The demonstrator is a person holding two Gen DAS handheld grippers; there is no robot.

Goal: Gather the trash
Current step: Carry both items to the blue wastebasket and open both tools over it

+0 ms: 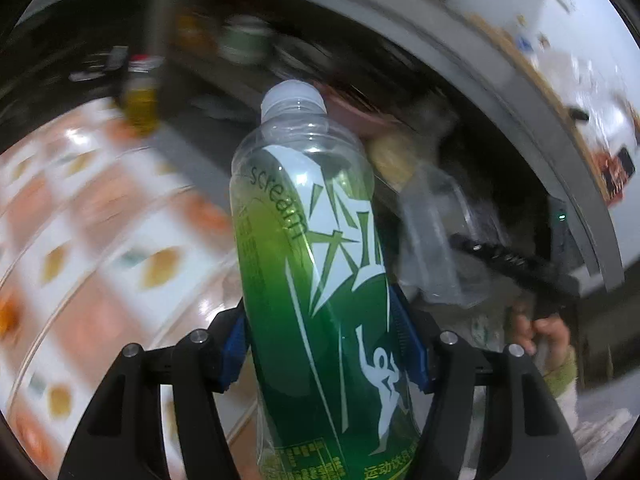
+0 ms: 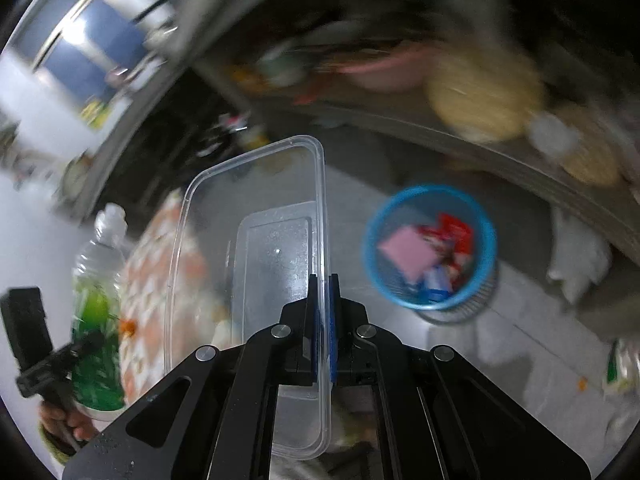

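My left gripper (image 1: pixel 326 344) is shut on a green plastic drink bottle (image 1: pixel 312 240) with a white cap, held in the air beside the table. The bottle also shows in the right wrist view (image 2: pixel 96 312). My right gripper (image 2: pixel 324 312) is shut on the rim of a clear plastic food container (image 2: pixel 256 248), held in the air. The container also shows blurred in the left wrist view (image 1: pixel 436 236). A blue mesh trash basket (image 2: pixel 430 200) stands on the floor, below and right of the container. It holds red, pink and blue wrappers.
A table with an orange-and-white checked cloth (image 1: pixel 100 240) lies left. A yellow bottle (image 1: pixel 140 100) stands at its far edge. Dim shelves with a pink basin (image 2: pixel 384 72) and yellow items run behind. White bags (image 2: pixel 576 256) and a packet (image 2: pixel 620 368) lie on the grey tiled floor.
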